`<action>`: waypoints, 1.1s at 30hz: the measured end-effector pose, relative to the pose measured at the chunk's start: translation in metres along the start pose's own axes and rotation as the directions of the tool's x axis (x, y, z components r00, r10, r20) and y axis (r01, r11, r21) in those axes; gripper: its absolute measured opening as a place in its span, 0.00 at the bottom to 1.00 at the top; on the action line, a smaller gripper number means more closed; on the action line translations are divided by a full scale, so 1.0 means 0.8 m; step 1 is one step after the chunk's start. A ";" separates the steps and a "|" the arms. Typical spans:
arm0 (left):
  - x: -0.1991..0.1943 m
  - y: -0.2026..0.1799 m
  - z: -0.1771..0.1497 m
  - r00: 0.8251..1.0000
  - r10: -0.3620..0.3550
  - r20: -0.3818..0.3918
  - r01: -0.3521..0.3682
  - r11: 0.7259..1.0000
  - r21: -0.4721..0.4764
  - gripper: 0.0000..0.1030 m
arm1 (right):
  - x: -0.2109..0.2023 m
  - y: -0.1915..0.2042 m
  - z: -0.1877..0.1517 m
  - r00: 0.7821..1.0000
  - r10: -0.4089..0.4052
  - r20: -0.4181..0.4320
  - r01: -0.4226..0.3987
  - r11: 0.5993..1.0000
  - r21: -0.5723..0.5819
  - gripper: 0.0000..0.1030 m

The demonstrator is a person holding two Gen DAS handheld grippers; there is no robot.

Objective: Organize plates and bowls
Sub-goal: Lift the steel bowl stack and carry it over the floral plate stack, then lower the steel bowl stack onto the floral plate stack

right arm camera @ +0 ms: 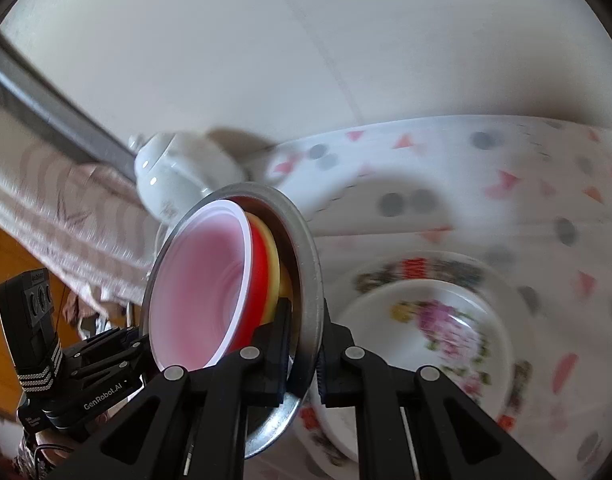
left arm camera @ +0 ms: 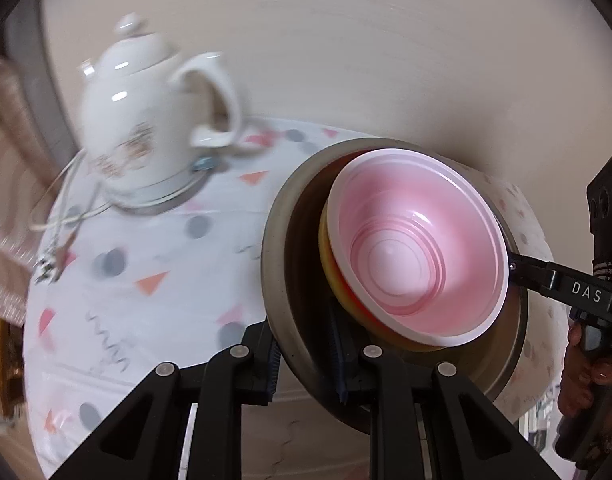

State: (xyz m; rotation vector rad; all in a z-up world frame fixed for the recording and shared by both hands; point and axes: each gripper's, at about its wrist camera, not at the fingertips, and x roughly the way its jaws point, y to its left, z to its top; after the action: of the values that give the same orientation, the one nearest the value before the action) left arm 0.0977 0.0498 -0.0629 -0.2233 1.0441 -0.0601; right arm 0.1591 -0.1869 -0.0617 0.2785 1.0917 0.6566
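Steel bowl (left arm camera: 276, 264), rigid, slick, carries loose pink bowl (left arm camera: 418, 248) nested inside, all tilted above the counter (left arm camera: 154, 248). Your left tool (left arm camera: 306, 354) and right tool (right arm camera: 304, 354) each clench its rim; keep opposite-rim grips, level it, or the plastics slide out.

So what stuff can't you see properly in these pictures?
- Yellow bowl, both views: only an edge shows; the pink bowl covers it.
- Teapot, both views: blurred, so its pattern is unreadable.
- Flowered plates, right wrist view: blurred, partly behind the right gripper.
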 end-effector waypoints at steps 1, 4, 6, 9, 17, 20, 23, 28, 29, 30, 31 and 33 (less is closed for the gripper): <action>0.004 -0.011 0.003 1.000 -0.012 -0.004 0.012 1.000 0.020 0.20 | -0.005 -0.007 -0.002 1.000 -0.006 0.008 0.006 1.000 0.014 0.10; 0.013 -0.034 0.007 0.999 -0.038 -0.017 0.039 0.997 0.065 0.20 | -0.023 -0.032 -0.010 0.999 -0.030 0.034 0.028 0.997 0.068 0.10; 0.020 -0.048 0.010 0.998 -0.053 -0.027 0.055 0.994 0.094 0.20 | -0.035 -0.048 -0.016 0.998 -0.048 0.050 0.043 0.994 0.104 0.10; 0.031 -0.067 0.013 0.997 -0.067 -0.045 0.073 0.989 0.132 0.20 | -0.048 -0.065 -0.027 0.995 -0.076 0.069 0.065 0.987 0.145 0.11; 0.054 -0.103 0.013 0.993 -0.085 -0.086 0.101 0.975 0.199 0.20 | -0.067 -0.100 -0.049 0.988 -0.123 0.089 0.100 0.969 0.227 0.11; 0.060 -0.108 0.012 0.992 -0.081 -0.097 0.100 0.972 0.211 0.20 | -0.067 -0.109 -0.055 0.987 -0.134 0.087 0.108 0.962 0.249 0.11; 0.066 -0.110 0.011 0.991 -0.077 -0.106 0.098 0.971 0.216 0.20 | -0.062 -0.117 -0.060 0.988 -0.132 0.080 0.106 0.956 0.273 0.11; 0.071 -0.109 0.011 0.992 -0.065 -0.113 0.089 0.971 0.223 0.20 | -0.056 -0.122 -0.063 0.989 -0.129 0.071 0.104 0.954 0.283 0.12; 0.073 -0.108 0.012 0.992 -0.064 -0.113 0.088 0.971 0.222 0.20 | -0.055 -0.122 -0.063 0.989 -0.129 0.069 0.105 0.954 0.282 0.12; 0.074 -0.108 0.011 0.992 -0.061 -0.114 0.085 0.971 0.221 0.20 | -0.053 -0.122 -0.064 0.989 -0.130 0.066 0.107 0.953 0.282 0.13; 0.075 -0.108 0.011 0.992 -0.058 -0.116 0.082 0.972 0.221 0.20 | -0.052 -0.123 -0.064 0.990 -0.129 0.063 0.106 0.953 0.284 0.13; 0.077 -0.107 0.011 0.991 -0.058 -0.119 0.083 0.972 0.220 0.20 | -0.049 -0.124 -0.065 0.990 -0.127 0.057 0.105 0.952 0.287 0.13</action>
State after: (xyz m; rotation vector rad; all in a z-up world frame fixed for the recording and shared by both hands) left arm 0.1414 -0.0419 -0.0930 -0.0515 1.1314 -0.2561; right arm 0.1362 -0.2941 -0.1077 0.4784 1.1206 0.3800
